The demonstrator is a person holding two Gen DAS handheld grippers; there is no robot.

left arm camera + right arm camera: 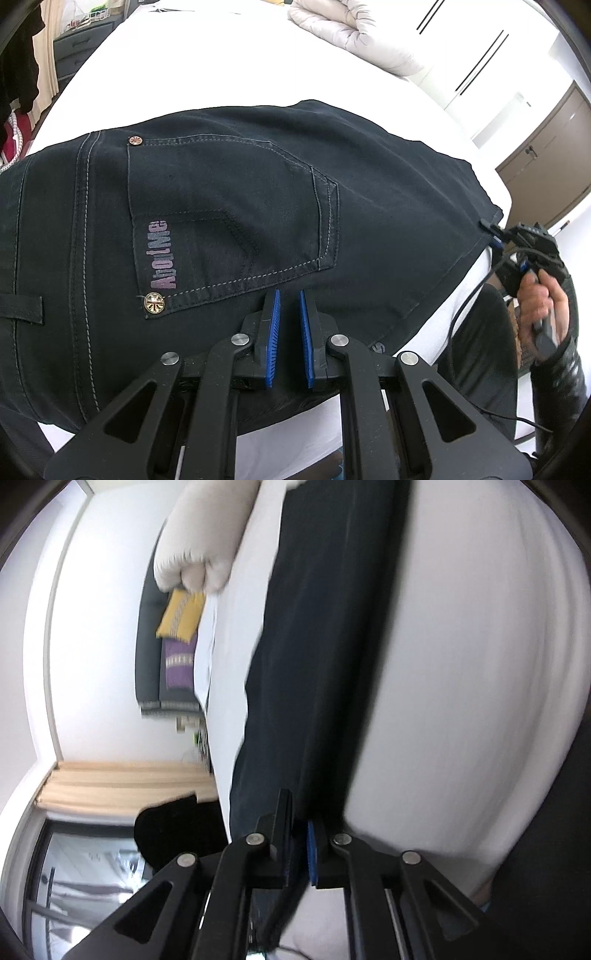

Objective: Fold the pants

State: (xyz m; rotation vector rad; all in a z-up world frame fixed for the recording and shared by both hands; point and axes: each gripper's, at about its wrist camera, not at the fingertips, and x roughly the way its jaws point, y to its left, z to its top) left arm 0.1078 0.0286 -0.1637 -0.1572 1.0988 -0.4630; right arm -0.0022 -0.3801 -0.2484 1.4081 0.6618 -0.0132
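Note:
Dark navy pants [236,206] lie flat on a white bed [207,59], back pocket with a purple logo facing up. My left gripper [288,295] hovers over the waist area near the pocket, its blue pads a small gap apart with nothing between them. My right gripper [493,234] shows at the right edge, pinching the corner of the pants. In the right wrist view the right gripper [300,814] is shut on the pants' edge [325,664], and the fabric stretches away from it.
A rolled beige duvet [351,33] lies at the far end of the bed. A dark dresser [79,51] stands to the left and brown cabinets [546,147] to the right. Yellow and purple cushions [181,635] sit beyond the bed.

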